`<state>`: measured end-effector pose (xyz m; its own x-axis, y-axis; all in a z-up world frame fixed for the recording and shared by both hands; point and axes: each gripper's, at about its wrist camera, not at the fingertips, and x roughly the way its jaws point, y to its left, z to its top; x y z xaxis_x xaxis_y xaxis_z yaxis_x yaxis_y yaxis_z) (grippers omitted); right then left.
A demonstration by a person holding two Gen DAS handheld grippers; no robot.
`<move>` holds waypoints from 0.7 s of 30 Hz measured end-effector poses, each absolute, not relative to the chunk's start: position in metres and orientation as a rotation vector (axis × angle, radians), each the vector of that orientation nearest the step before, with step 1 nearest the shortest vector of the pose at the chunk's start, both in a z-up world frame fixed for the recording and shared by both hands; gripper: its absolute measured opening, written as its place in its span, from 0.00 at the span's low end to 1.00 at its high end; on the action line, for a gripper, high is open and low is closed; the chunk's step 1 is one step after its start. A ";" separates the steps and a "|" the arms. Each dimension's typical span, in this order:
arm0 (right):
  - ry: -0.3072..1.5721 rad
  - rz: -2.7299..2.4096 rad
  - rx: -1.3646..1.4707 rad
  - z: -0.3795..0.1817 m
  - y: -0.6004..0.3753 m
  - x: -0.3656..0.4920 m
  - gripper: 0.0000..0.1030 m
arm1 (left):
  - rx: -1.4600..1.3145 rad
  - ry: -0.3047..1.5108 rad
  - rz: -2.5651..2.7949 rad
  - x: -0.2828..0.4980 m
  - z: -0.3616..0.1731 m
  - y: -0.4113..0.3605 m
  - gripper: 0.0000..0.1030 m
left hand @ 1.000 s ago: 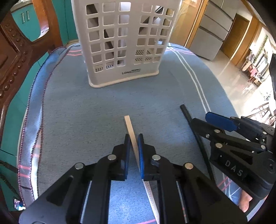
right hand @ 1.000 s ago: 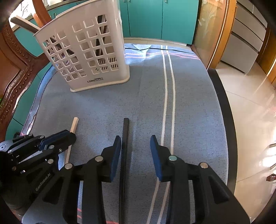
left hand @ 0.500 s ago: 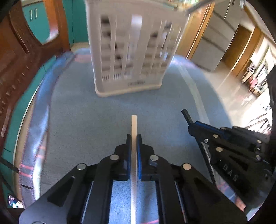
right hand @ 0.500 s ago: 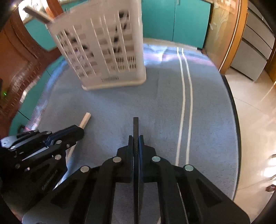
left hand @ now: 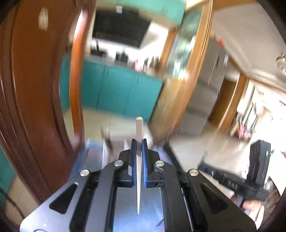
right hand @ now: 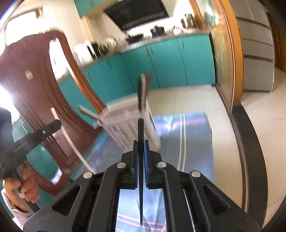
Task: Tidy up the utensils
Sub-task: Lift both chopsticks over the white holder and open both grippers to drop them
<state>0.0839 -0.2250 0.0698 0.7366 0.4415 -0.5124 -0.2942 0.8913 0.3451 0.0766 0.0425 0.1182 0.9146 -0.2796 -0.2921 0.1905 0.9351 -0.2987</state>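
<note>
Right wrist view shows me the black chopstick (right hand: 140, 135) clamped in my right gripper (right hand: 140, 151), raised before the white basket (right hand: 128, 125), while my left gripper (left hand: 139, 149), left of it, pinches the pale chopstick (left hand: 139, 128).

Probably home kitchen: teal cabinets (right hand: 160, 66), range hood (right hand: 139, 14).

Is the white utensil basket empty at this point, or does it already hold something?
Not empty. In the right wrist view, blurred stick-like utensils stand up out of the white basket; how many cannot be told.
</note>
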 end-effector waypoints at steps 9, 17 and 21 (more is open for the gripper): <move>0.146 0.367 0.377 0.164 -0.232 0.096 0.07 | -0.346 0.014 0.005 0.112 0.153 0.066 0.06; 0.159 0.258 0.251 0.125 -0.185 0.141 0.06 | -0.249 0.169 0.019 0.159 0.104 0.047 0.07; 0.242 0.262 0.187 0.096 -0.167 0.153 0.06 | -0.213 0.243 -0.002 0.170 0.084 0.037 0.07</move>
<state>0.1525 -0.1668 0.0962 0.9373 0.2775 -0.2111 -0.2329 0.9488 0.2134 0.1702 0.0368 0.0841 0.9707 -0.0279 -0.2387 -0.0234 0.9775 -0.2095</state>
